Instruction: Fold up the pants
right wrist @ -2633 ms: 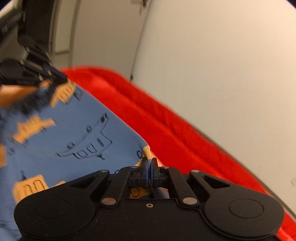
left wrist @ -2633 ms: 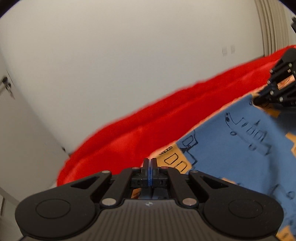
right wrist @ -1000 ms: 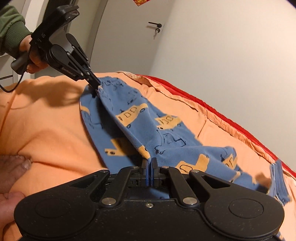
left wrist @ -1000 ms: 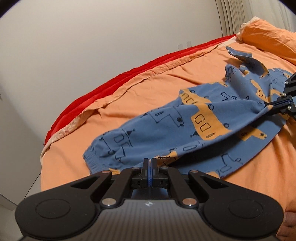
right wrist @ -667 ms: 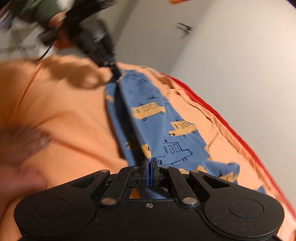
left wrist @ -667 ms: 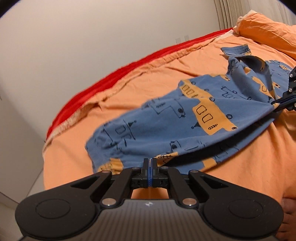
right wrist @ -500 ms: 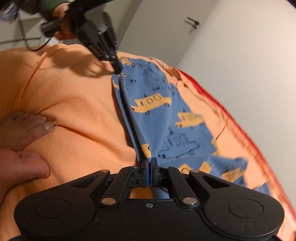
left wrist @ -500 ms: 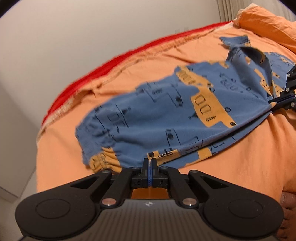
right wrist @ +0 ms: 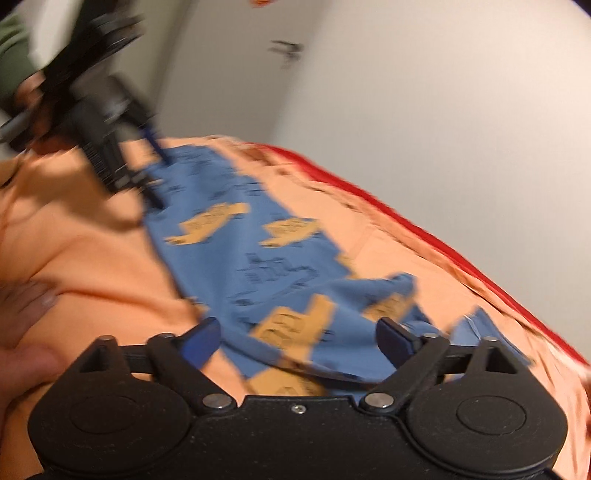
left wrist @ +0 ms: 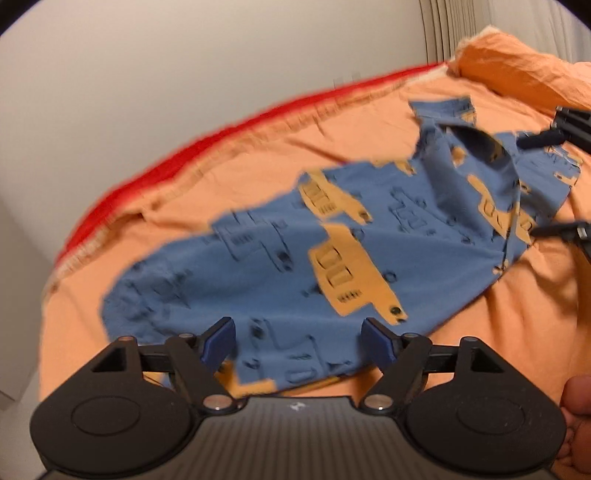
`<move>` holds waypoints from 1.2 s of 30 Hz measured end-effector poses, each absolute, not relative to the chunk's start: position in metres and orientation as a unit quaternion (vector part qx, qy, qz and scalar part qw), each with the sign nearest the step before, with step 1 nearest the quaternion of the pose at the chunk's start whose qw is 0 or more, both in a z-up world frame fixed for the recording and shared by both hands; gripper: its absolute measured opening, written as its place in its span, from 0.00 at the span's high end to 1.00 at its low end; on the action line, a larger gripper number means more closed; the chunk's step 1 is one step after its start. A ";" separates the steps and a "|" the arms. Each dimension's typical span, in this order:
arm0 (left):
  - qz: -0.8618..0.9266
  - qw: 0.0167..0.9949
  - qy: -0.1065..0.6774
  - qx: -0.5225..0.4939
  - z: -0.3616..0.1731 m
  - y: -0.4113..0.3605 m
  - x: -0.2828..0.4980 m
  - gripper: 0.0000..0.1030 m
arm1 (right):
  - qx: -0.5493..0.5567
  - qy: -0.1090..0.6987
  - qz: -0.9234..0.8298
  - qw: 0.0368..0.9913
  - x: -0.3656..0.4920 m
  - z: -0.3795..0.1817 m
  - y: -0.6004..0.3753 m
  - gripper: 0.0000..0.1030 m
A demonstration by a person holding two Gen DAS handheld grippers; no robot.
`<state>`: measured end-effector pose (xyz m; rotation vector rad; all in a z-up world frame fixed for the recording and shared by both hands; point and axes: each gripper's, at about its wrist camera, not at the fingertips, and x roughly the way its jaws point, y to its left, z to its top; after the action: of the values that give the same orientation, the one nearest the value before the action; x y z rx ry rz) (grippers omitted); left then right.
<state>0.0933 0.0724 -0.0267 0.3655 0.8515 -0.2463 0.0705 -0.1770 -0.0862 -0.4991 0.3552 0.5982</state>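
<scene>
- Pants (left wrist: 295,266): blue, printed with yellow vehicles, they lie spread on the orange bedsheet (left wrist: 258,147), cuff end at the left, waist end at the far right.
- Our left gripper (left wrist: 298,341) hovers wide open over the near hem, gripping nothing.
- Our right gripper (right wrist: 298,341) is likewise spread wide, empty, above the cloth.
- We judge the fabric soft, light and floppy; pinching hems or waistband corners looks best.

Bed with orange sheet (left wrist: 369,122), wrinkled, red blanket edge (left wrist: 155,166) along the wall side. Orange pillow (left wrist: 517,70) at far right. Plain off-white wall (left wrist: 184,74), pleated curtain (left wrist: 443,29) in the corner. Door handle (right wrist: 286,50) on pale door, blurred. Warm indoor light.
</scene>
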 end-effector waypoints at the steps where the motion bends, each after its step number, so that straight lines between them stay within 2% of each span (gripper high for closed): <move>1: -0.118 0.874 0.436 0.178 -0.035 0.071 0.098 0.18 | -0.234 0.185 0.272 0.915 0.076 -0.089 -0.179 0.05; 5: -0.090 0.870 0.456 0.164 -0.036 0.071 0.101 0.13 | -0.213 0.281 0.223 0.909 0.099 -0.102 -0.194 0.05; 7: -0.084 0.877 0.448 0.153 -0.025 0.066 0.101 0.12 | -0.175 0.280 0.215 0.919 0.101 -0.089 -0.210 0.04; 9: -0.109 0.883 0.435 0.140 -0.015 0.054 0.100 0.04 | -0.153 0.257 0.194 0.934 0.102 -0.073 -0.227 0.00; 11: -0.145 0.893 0.405 0.134 -0.007 0.035 0.099 0.00 | -0.126 0.243 0.181 0.945 0.109 -0.061 -0.244 0.01; 14: -0.198 0.898 0.363 0.149 -0.006 -0.006 0.102 0.00 | -0.084 0.244 0.149 0.955 0.123 -0.055 -0.270 0.01; 20: -0.261 0.874 0.335 0.236 -0.026 -0.086 0.104 0.01 | 0.003 0.270 0.109 0.957 0.140 -0.069 -0.310 0.01; 22: -0.278 0.869 0.334 0.239 -0.029 -0.097 0.104 0.09 | 0.003 0.268 0.112 0.957 0.139 -0.076 -0.313 0.01; 24: -0.288 0.866 0.340 0.227 -0.030 -0.103 0.107 0.36 | -0.003 0.260 0.116 0.958 0.139 -0.083 -0.313 0.01; 25: -0.290 0.865 0.345 0.220 -0.031 -0.104 0.110 0.44 | -0.006 0.253 0.119 0.960 0.140 -0.086 -0.312 0.01; 26: -0.294 0.863 0.351 0.214 -0.032 -0.102 0.113 0.57 | -0.008 0.245 0.123 0.962 0.141 -0.088 -0.311 0.01; 31: -0.322 0.850 0.376 0.181 -0.036 -0.096 0.121 0.68 | -0.009 0.227 0.145 0.963 0.157 -0.076 -0.302 0.01; 33: -0.334 0.842 0.383 0.183 -0.040 -0.097 0.121 0.81 | -0.019 0.222 0.153 0.963 0.173 -0.061 -0.294 0.01; 36: -0.334 0.840 0.380 0.195 -0.043 -0.100 0.118 0.90 | -0.048 0.251 0.173 0.951 0.212 -0.040 -0.275 0.01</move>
<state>0.1179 -0.0997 -0.0425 0.4131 0.8032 -0.7058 0.2117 -0.2747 -0.0397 -0.0972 0.5104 0.3512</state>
